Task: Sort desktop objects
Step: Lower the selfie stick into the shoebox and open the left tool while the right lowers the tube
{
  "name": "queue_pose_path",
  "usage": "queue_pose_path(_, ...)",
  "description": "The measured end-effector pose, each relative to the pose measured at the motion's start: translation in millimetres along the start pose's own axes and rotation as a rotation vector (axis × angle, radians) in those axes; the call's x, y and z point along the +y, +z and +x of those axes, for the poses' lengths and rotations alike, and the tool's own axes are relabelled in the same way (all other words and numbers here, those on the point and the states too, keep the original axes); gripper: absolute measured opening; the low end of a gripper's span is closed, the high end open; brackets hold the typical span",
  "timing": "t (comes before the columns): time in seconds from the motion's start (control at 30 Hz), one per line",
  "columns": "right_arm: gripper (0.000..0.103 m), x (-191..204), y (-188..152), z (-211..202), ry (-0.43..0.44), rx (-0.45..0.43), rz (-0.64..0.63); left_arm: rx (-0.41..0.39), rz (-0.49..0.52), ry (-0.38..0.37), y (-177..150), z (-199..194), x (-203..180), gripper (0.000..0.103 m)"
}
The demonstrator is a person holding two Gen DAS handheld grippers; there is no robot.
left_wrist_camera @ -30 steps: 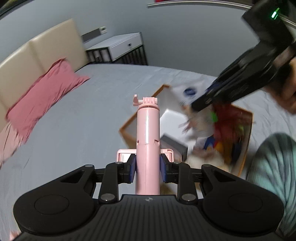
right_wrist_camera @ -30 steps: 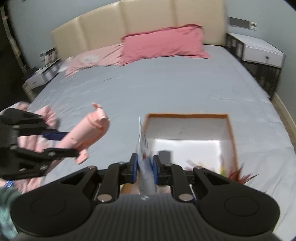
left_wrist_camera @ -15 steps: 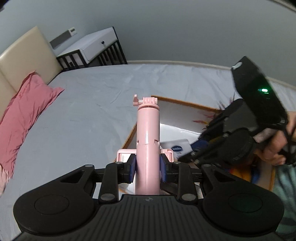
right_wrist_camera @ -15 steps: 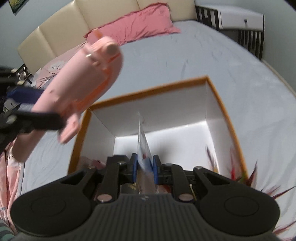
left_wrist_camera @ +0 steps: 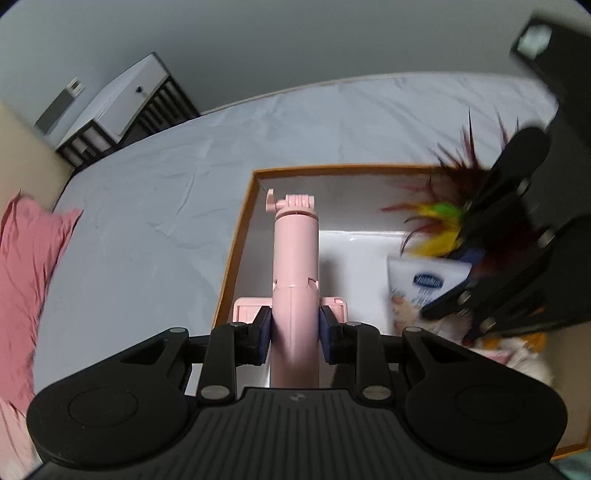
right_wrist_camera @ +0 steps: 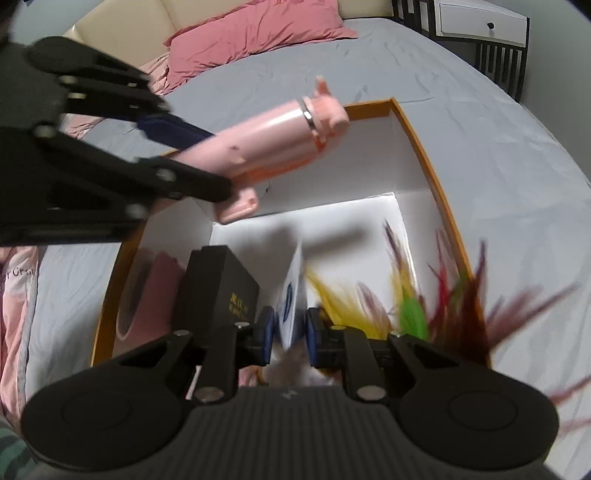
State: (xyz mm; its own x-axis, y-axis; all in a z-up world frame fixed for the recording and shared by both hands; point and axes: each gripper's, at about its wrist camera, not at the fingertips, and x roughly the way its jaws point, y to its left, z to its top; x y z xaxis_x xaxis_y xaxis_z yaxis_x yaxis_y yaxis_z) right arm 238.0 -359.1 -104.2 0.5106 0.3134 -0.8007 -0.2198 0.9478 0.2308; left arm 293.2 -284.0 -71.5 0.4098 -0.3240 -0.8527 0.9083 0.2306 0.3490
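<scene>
Left wrist view: the left gripper (left_wrist_camera: 294, 325) is clamped on a pink stick (left_wrist_camera: 295, 266), its blue pads (left_wrist_camera: 263, 334) pressed against both sides of the handle. The stick points forward along the fingers, a small mount knob at its far end, and hangs over the left part of a box (left_wrist_camera: 236, 236) with an orange rim and white inside. The box lies on a bed (left_wrist_camera: 155, 206) under a grey sheet. At the right, the right gripper (left_wrist_camera: 458, 291) reaches down into the box, holding a white packet (left_wrist_camera: 424, 284) with a blue oval mark. Behind it stand blurred feathers (left_wrist_camera: 439, 218), red, yellow and green. A pink pillow (left_wrist_camera: 26, 251) lies at the left edge, and a white nightstand (left_wrist_camera: 122, 103) stands beyond the bed.

Right wrist view: the right gripper (right_wrist_camera: 289, 334) has its pads on either side of the packet (right_wrist_camera: 293, 295), which stands on edge between them; a narrow gap shows on the right side, so a firm grip cannot be told for sure from here. The packet is low inside the box (right_wrist_camera: 424, 155). Just left of it a black case (right_wrist_camera: 218, 291) with gold print stands upright against the box's left wall. To the right the feathers (right_wrist_camera: 443, 295) fan out over the rim. Above the box, the left gripper (right_wrist_camera: 177, 155) comes in from the left with the stick (right_wrist_camera: 273, 144) clamped, tilted over the far left corner, not touching the floor of the box. The pillow (right_wrist_camera: 255, 33) lies at the head of the bed (right_wrist_camera: 498, 140), and the nightstand (right_wrist_camera: 480, 18) is at the top right.
</scene>
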Motion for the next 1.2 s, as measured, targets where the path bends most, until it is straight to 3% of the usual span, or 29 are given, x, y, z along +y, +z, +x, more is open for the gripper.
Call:
queue_pose_path(0.3,0.016,-12.6,9.9,-2.7,-0.020,-0.034,0.023,0.040,0.137,0.000,3.8,43.1,-13.7,0.030)
queue_pose_path(0.6,0.016,-1.4,18.1,2.4,0.004,-0.053,-0.024,0.074,0.133,-0.053,-8.1,63.5,-8.6,0.030)
queue_pose_path(0.87,0.020,5.4,18.4,10.9,-0.018,0.078,-0.078,0.088,0.143,-0.082,-12.9,68.8,-10.7,0.030)
queue_pose_path(1.2,0.020,9.3,23.3,15.0,-0.029,0.115,-0.080,0.057,0.107,-0.067,-11.9,65.5,-6.6,0.031)
